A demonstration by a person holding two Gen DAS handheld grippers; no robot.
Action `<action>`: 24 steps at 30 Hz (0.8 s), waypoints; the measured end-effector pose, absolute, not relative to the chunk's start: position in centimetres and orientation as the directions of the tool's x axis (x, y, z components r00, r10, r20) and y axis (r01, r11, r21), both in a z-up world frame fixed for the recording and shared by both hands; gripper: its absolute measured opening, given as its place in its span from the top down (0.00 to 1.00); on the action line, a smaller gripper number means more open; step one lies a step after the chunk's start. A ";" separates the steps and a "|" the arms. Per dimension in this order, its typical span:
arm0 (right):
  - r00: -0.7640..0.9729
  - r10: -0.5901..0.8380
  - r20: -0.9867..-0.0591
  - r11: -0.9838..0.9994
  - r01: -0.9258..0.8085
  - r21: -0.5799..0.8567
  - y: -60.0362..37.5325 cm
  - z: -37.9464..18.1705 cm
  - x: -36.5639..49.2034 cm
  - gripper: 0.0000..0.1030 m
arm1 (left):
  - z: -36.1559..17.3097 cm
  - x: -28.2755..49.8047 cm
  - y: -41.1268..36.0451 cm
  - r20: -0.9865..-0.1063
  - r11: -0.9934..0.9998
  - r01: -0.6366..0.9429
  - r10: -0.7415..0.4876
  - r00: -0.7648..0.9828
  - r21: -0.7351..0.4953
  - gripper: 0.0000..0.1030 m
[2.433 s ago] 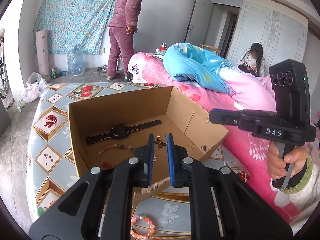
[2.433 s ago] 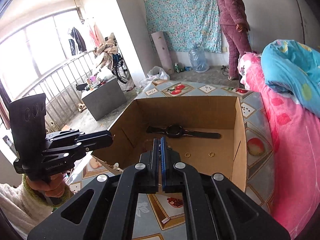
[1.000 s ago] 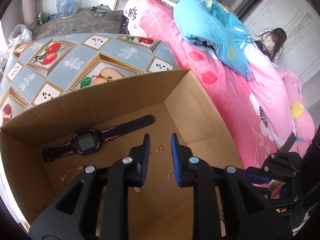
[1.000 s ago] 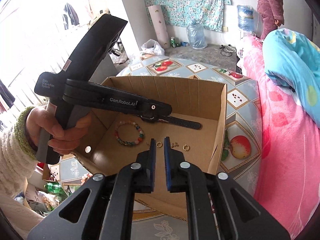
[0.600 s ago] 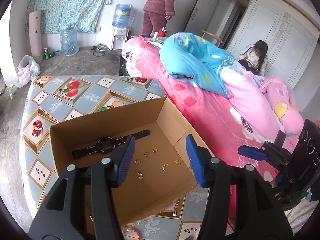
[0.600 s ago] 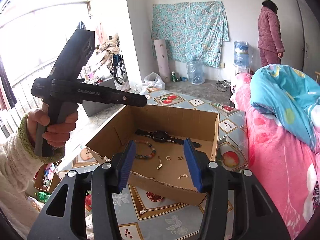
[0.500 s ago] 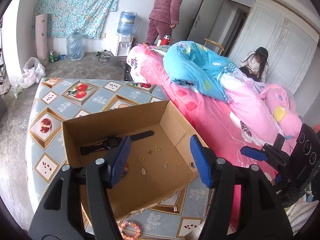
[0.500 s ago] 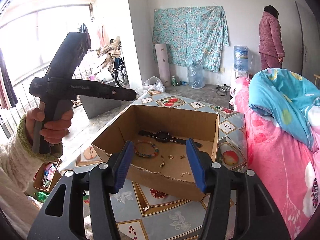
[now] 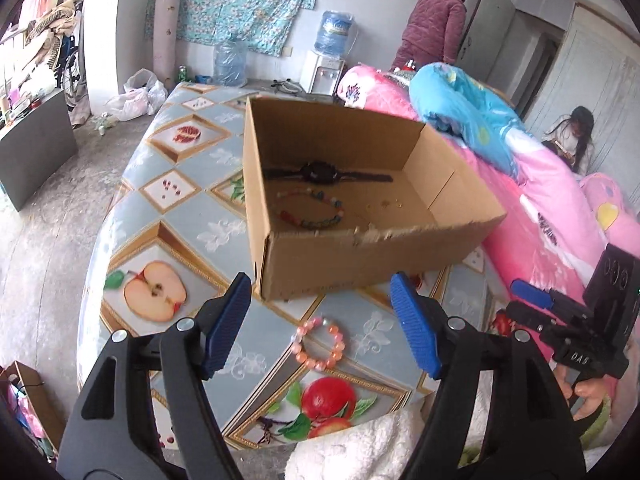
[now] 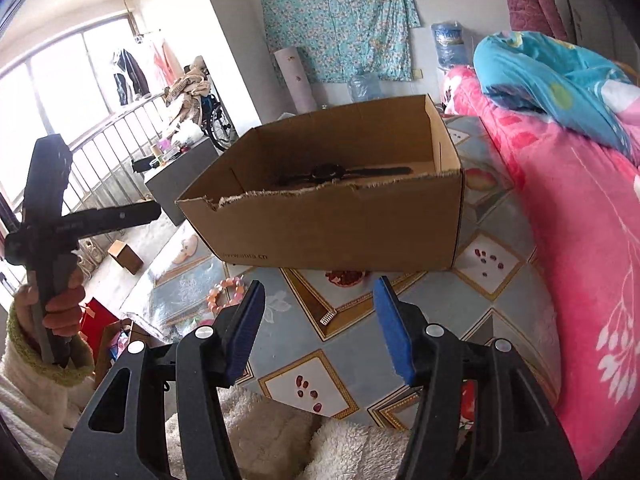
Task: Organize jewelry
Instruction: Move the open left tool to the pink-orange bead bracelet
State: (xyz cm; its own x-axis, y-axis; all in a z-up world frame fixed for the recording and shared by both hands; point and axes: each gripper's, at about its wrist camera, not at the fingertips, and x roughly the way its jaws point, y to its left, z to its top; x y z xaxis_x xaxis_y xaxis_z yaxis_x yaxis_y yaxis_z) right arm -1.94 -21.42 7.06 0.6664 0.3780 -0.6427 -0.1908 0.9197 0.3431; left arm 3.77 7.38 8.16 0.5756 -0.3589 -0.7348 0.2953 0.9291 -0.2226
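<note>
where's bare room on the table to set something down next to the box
Left of the cardboard box, the tablecloth around the apple print is bare. In front it's tighter: pink bead bracelet by the near wall, a small clasp to its right.

There was one cardboard box on the counter. Inside it lay one black watch, one bracelet of mixed coloured beads and a few tiny gold pieces, too small to count. Outside the box there was one pink bead bracelet and one small silver clip. Two sets of tongs showed, the left tongs and the right tongs, both spread wide. Two water jugs stood at the far wall. Two people were in the room.
</note>
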 end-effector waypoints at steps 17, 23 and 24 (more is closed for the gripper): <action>0.590 0.392 -0.705 0.903 -0.100 0.419 -22.0 2.9 -0.7 0.53 | -1.2 4.0 0.6 -0.829 0.895 0.421 -0.344 0.440 -0.148 0.38; 0.584 0.395 -0.709 0.900 -0.092 0.426 -22.1 2.4 -0.6 0.55 | -1.7 4.5 0.0 -0.840 0.923 0.384 -0.227 0.494 -0.023 0.53; 0.583 0.395 -0.710 0.900 -0.092 0.425 -22.1 2.4 -0.5 0.55 | -1.8 4.5 -0.3 -0.839 0.924 0.383 -0.200 0.506 0.011 0.55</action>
